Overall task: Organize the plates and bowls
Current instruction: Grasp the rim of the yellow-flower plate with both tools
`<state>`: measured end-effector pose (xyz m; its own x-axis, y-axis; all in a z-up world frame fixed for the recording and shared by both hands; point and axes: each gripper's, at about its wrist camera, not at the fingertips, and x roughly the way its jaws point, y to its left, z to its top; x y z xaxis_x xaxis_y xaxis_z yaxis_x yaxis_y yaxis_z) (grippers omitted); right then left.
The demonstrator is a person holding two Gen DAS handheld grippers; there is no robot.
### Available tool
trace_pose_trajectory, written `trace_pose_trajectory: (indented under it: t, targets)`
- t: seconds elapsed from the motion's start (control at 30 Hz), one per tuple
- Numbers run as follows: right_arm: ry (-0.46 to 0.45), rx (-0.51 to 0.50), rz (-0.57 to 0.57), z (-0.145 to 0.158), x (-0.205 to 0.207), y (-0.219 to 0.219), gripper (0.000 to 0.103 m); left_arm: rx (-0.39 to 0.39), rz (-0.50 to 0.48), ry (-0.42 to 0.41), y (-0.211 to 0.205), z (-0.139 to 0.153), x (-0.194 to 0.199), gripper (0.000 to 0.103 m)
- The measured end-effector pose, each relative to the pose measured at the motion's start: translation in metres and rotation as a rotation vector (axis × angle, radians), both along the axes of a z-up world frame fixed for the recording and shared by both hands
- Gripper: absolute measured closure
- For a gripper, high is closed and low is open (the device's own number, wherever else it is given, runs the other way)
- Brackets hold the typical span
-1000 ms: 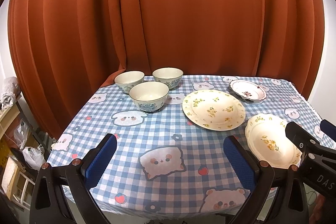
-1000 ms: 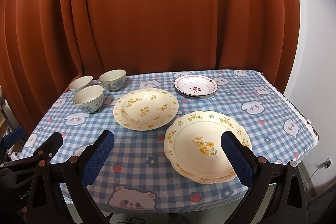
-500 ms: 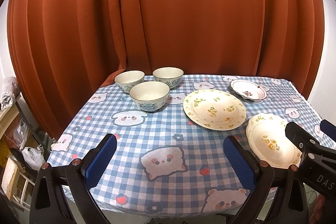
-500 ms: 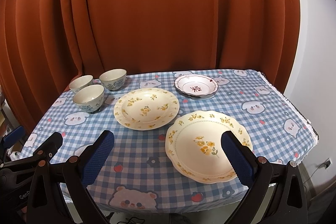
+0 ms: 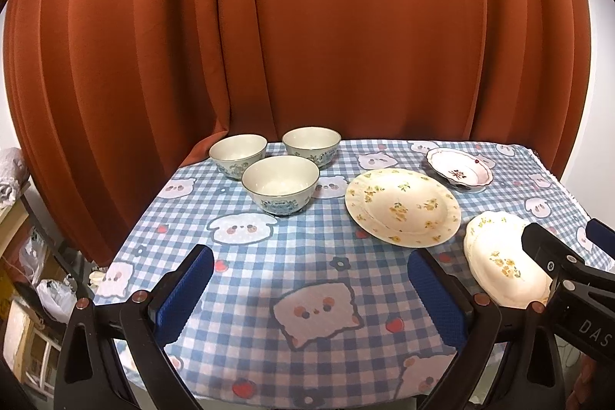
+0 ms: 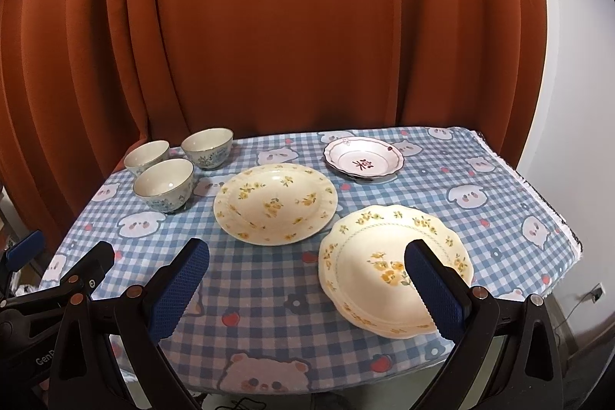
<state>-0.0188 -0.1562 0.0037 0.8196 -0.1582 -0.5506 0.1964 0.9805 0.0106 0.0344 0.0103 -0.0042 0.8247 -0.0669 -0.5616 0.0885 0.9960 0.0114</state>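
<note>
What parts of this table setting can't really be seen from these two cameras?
- Scalloped plate: in the right wrist view a blue gripper finger covers its near right rim; in the left wrist view the right gripper's black frame hides its right part.
- Back-left bowl: the front bowl hides its base.
- Pink-rimmed dish: centre motif too small to read.
- Table's near edge: hidden behind both grippers.

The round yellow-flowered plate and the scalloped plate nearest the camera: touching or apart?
Cannot tell. In the right wrist view the round plate and scalloped plate nearly meet at their rims; no clear gap or contact shows. The left wrist view does not settle it.
</note>
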Motion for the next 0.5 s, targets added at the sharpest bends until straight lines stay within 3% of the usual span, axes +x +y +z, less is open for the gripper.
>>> trace_pose_trajectory:
  t: [0.27,0.5]
  targets:
    - [0.035,0.006,-0.08,0.002,0.022,0.016,0.001,0.006,-0.091,0.057,0.011,-0.002,0.025,0.004]
    - [0.086,0.003,-0.136,-0.001,0.032,0.011,0.001,0.03,-0.191,0.097,-0.015,-0.008,0.038,0.004]
